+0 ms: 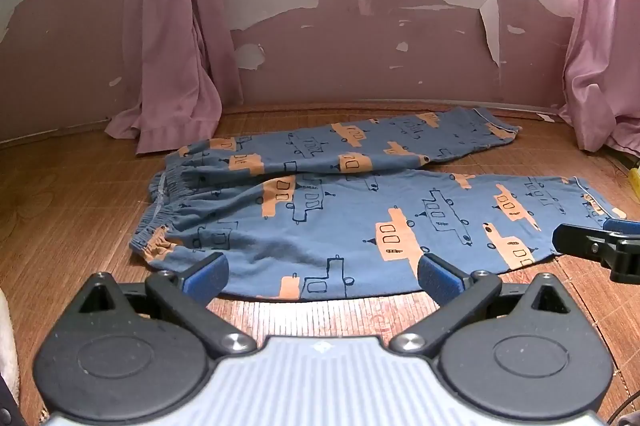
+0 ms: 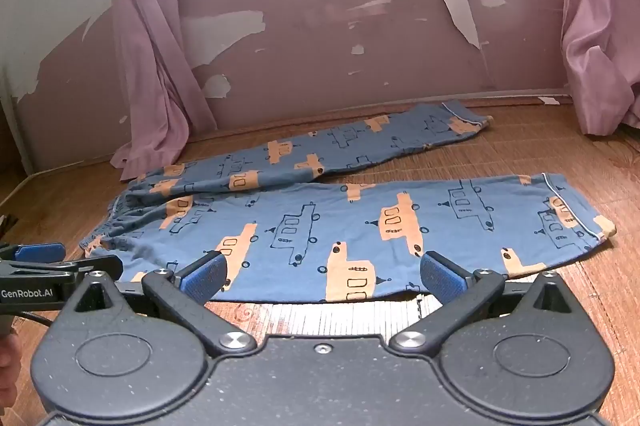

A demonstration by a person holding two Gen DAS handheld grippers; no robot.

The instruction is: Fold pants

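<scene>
Blue pants (image 1: 340, 218) printed with orange and outlined vehicles lie flat on the wooden floor, waistband (image 1: 160, 214) to the left, both legs stretched right and spread apart. My left gripper (image 1: 322, 276) stands open just short of the near leg's front edge, toward the waist end, with nothing between its fingers. From the right wrist, the same pants (image 2: 360, 226) fill the middle, and my right gripper (image 2: 322, 276) is open at the near leg's front edge, closer to the cuff (image 2: 580, 214). Each gripper shows at the other view's side.
Pink curtains (image 1: 172, 66) hang to the floor at the left and right (image 1: 600, 66) of a pink wall with peeling paint. A woven mat strip (image 2: 332, 314) lies right below the fingers. A yellow object (image 1: 634, 178) sits at the far right edge.
</scene>
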